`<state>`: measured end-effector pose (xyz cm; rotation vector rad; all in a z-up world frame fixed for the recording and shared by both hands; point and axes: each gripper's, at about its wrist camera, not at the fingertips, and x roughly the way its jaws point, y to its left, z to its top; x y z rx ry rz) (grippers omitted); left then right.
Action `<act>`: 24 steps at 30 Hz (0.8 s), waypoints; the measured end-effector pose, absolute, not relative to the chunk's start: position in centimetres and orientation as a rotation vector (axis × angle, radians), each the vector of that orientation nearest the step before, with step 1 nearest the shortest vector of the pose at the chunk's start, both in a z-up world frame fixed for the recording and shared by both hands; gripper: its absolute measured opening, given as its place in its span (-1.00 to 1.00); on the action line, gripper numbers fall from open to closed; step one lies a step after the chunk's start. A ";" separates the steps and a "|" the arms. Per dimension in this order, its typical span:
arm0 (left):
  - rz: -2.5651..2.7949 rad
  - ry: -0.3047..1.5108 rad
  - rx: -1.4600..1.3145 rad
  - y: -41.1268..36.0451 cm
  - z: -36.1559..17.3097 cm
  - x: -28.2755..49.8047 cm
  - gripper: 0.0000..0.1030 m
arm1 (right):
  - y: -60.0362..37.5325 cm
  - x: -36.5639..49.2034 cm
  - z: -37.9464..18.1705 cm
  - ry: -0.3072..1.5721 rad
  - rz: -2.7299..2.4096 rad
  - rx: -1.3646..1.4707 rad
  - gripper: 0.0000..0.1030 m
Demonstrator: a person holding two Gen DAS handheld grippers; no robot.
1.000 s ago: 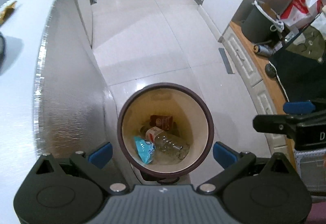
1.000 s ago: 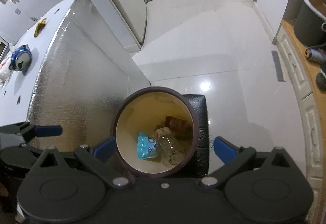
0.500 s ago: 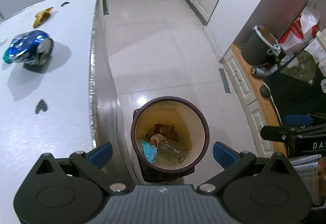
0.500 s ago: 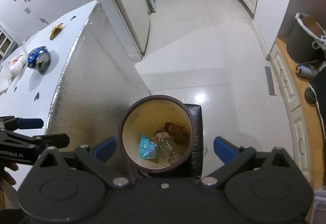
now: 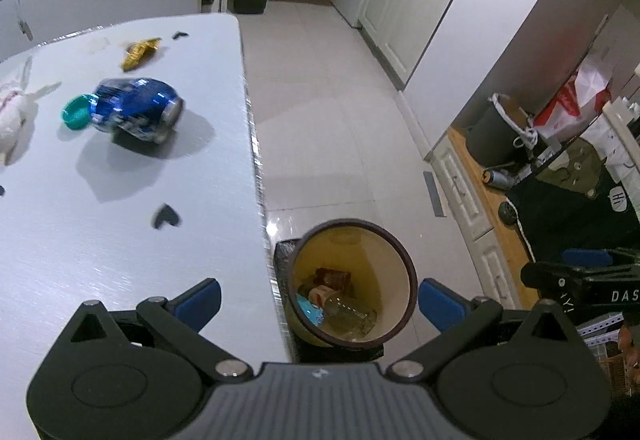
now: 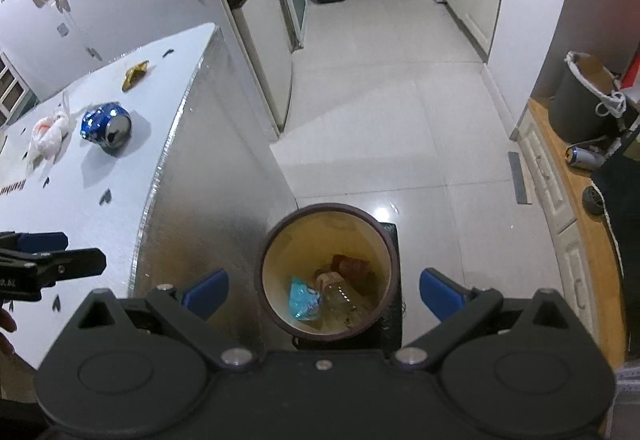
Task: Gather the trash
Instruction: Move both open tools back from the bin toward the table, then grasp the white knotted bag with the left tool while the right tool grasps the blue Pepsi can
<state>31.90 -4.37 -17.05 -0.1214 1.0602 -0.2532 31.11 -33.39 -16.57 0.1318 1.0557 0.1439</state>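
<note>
Both the left gripper (image 5: 318, 302) and the right gripper (image 6: 323, 290) are wide open and hold nothing. The bin (image 6: 386, 240) stands on the floor beside the table (image 5: 120, 240); 1 blue can (image 5: 134, 115) lies on the table.

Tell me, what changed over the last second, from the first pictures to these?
Both tongs, left and right, rose and drew back from the bin, which looks smaller now, and tipped up toward the table. The can, green cap, gold wrapper and white bag came into view. Nothing was gripped or dropped. Both tongs stayed open and empty; the bin's bottle and blue wrapper lie as before.
</note>
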 end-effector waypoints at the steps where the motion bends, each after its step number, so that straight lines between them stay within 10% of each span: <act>1: -0.258 1.051 -0.122 -3.5 -16.7 31.9 1.00 | -32.7 30.9 -16.3 1.050 0.137 0.136 1.00; 24: -0.180 0.903 -0.142 18.2 -12.8 34.4 1.00 | -12.4 33.3 -12.6 0.911 0.167 0.130 1.00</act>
